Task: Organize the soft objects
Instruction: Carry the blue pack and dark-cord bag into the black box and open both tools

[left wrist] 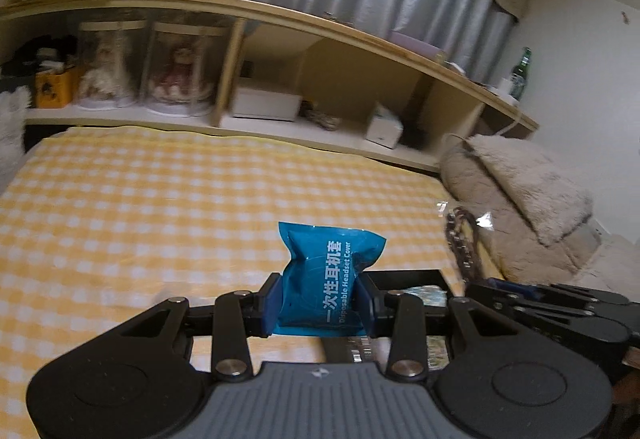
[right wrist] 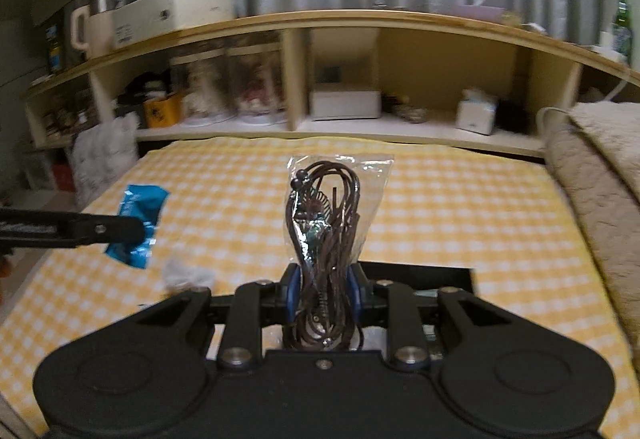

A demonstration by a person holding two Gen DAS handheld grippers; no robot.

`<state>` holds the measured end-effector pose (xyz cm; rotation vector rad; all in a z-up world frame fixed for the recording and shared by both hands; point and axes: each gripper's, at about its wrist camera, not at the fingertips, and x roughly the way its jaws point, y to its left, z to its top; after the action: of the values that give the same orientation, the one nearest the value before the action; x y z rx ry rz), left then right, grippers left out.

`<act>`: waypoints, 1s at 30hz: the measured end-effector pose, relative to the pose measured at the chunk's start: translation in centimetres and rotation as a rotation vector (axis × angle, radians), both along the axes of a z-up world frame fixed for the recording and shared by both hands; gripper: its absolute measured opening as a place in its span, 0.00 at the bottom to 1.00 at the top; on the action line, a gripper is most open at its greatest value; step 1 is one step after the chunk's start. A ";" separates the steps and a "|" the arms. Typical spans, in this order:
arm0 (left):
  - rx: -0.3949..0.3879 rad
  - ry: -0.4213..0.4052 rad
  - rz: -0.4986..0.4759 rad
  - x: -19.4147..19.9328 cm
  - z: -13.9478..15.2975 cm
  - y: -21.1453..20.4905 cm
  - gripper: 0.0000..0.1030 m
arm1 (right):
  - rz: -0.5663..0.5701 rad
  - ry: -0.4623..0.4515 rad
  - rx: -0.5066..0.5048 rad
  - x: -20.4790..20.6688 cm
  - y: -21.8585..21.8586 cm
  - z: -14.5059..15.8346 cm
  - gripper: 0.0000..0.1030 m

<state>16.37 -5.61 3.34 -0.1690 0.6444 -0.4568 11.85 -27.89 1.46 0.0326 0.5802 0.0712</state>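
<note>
Blue foil headset-cover packet [left wrist: 330,275] is sitting clamped in the left gripper [left wrist: 322,301]; the right gripper [right wrist: 326,291] is pinching a clear bag of brown cord [right wrist: 326,223]; both are awaiting placement.

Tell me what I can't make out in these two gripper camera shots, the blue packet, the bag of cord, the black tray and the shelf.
- Black tray: both views, contents hidden behind the grippers.
- Blue packet: left wrist view, lower end covered by the left gripper.
- Clear bag of brown cord: right wrist view, bottom hidden behind the right gripper; the item inside is unclear.
- Shelf: both views, items blurred, box labels unreadable.
</note>
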 end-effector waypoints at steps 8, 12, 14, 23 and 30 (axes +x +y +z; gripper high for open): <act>-0.005 0.036 -0.073 0.6 -1.3 -4.6 0.39 | -0.031 0.072 0.066 2.5 -2.3 -2.9 0.26; 0.006 0.057 -0.085 1.3 -2.3 -5.5 0.39 | -0.013 0.129 0.088 3.9 -2.5 -4.4 0.26; 0.007 0.077 -0.082 1.9 -2.9 -5.7 0.39 | -0.012 0.153 0.094 4.6 -2.4 -5.1 0.27; -0.020 0.170 -0.092 3.9 -5.9 -5.7 0.39 | -0.035 0.265 0.137 6.1 -3.3 -7.8 0.59; -0.068 0.246 -0.097 4.7 -7.7 -5.9 0.39 | -0.070 0.239 0.200 4.5 -5.3 -6.4 0.62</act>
<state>21.04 -11.55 -4.34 -0.2615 0.8817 -0.5571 16.31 -33.19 -4.98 0.2589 0.8086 0.0572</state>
